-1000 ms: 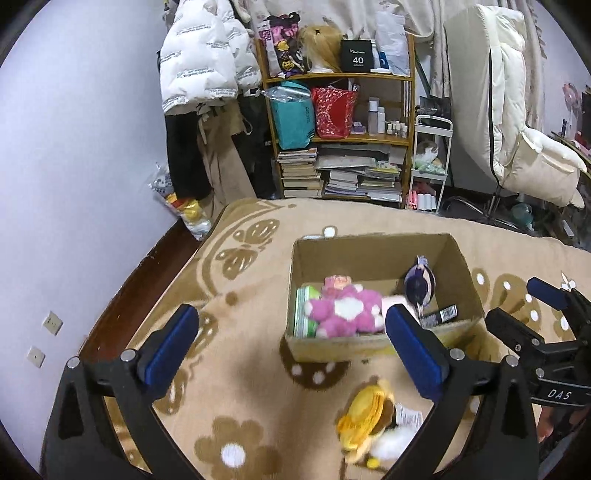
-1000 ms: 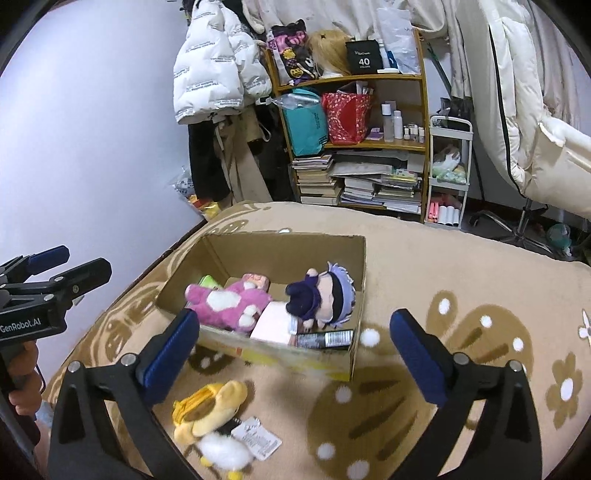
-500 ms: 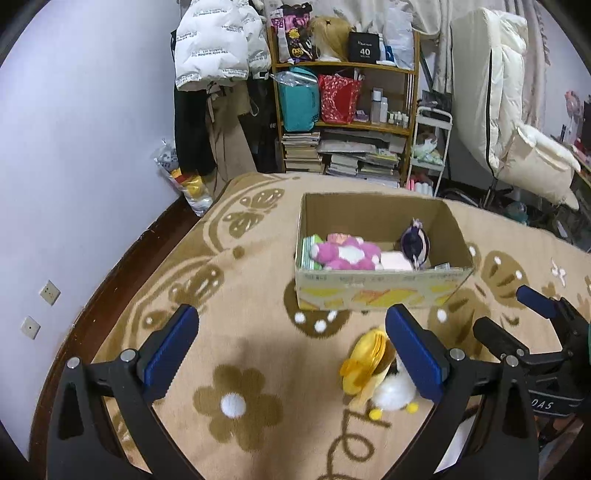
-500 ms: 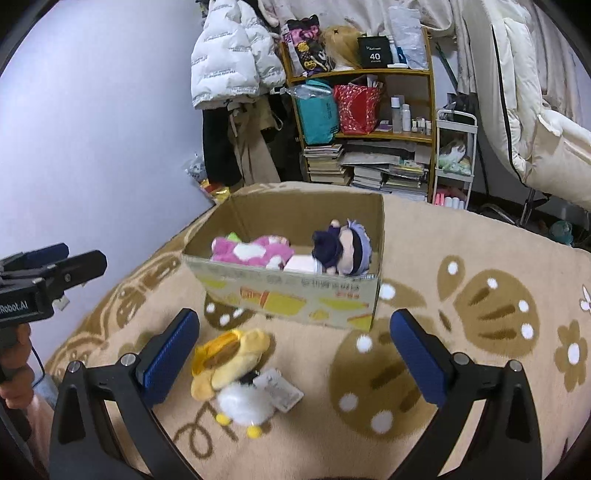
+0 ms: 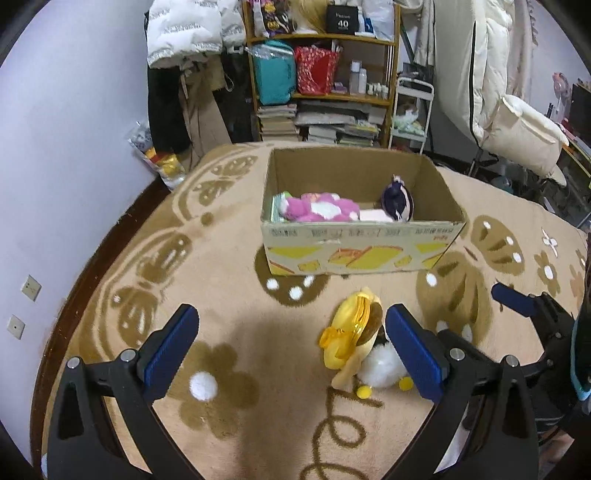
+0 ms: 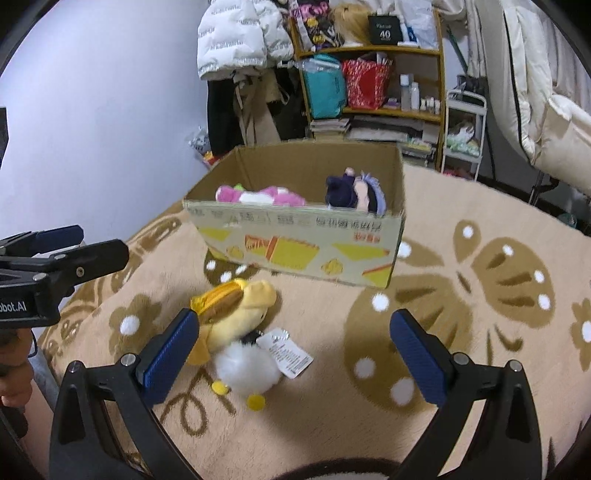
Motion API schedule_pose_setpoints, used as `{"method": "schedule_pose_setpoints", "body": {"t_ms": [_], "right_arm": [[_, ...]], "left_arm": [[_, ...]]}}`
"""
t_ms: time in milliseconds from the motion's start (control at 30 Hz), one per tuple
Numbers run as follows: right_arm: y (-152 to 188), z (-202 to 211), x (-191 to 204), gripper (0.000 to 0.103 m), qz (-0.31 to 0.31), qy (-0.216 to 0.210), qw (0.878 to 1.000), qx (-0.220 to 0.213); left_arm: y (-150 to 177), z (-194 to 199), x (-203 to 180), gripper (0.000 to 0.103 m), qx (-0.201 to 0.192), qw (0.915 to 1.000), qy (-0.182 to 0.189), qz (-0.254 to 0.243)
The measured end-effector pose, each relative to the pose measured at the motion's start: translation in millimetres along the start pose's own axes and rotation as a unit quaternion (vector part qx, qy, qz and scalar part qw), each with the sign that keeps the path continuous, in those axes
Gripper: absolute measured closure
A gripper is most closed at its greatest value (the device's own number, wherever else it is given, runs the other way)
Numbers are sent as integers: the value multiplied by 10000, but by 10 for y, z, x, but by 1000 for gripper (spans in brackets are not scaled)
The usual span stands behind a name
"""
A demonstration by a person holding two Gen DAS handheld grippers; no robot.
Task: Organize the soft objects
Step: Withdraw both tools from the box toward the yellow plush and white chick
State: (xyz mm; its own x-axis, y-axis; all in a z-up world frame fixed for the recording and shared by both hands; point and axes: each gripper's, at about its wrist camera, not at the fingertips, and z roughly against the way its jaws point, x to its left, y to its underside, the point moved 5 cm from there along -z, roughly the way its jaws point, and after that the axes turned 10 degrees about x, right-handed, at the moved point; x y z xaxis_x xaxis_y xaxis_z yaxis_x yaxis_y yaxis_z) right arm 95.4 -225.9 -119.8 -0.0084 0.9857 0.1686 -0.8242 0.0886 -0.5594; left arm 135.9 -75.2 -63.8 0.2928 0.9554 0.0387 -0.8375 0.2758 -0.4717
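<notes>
A cardboard box (image 5: 360,254) (image 6: 295,251) stands on the tan flowered rug. Inside lie a pink plush (image 5: 317,208) (image 6: 258,195) and a dark-haired doll (image 5: 397,199) (image 6: 354,194). In front of the box a yellow and white duck plush (image 5: 356,343) (image 6: 236,325) lies on the rug with a paper tag (image 6: 288,354). My left gripper (image 5: 291,354) is open, its right finger beside the duck. My right gripper (image 6: 295,354) is open, with the duck just inside its left finger. Each gripper shows at the edge of the other's view.
A wooden shelf (image 5: 325,81) with bags, books and bottles stands behind the rug, beside a white cart (image 5: 410,110). Coats hang on the left (image 5: 184,33). A cream chair (image 5: 517,122) is at the right. Dark floor borders the rug at left (image 5: 92,266).
Both grippers have drawn back from the box and dropped lower. The box now looks farther off and the duck plush lies close between the fingers.
</notes>
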Motion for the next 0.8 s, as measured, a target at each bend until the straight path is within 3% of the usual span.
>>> {"method": "schedule_pose_setpoints", "body": {"t_ms": [800], "right_arm": [[169,-655,20,0,75,-165,9963,841]], "left_arm": [[3,-688,-235,3,740,9960,432,-248]]}}
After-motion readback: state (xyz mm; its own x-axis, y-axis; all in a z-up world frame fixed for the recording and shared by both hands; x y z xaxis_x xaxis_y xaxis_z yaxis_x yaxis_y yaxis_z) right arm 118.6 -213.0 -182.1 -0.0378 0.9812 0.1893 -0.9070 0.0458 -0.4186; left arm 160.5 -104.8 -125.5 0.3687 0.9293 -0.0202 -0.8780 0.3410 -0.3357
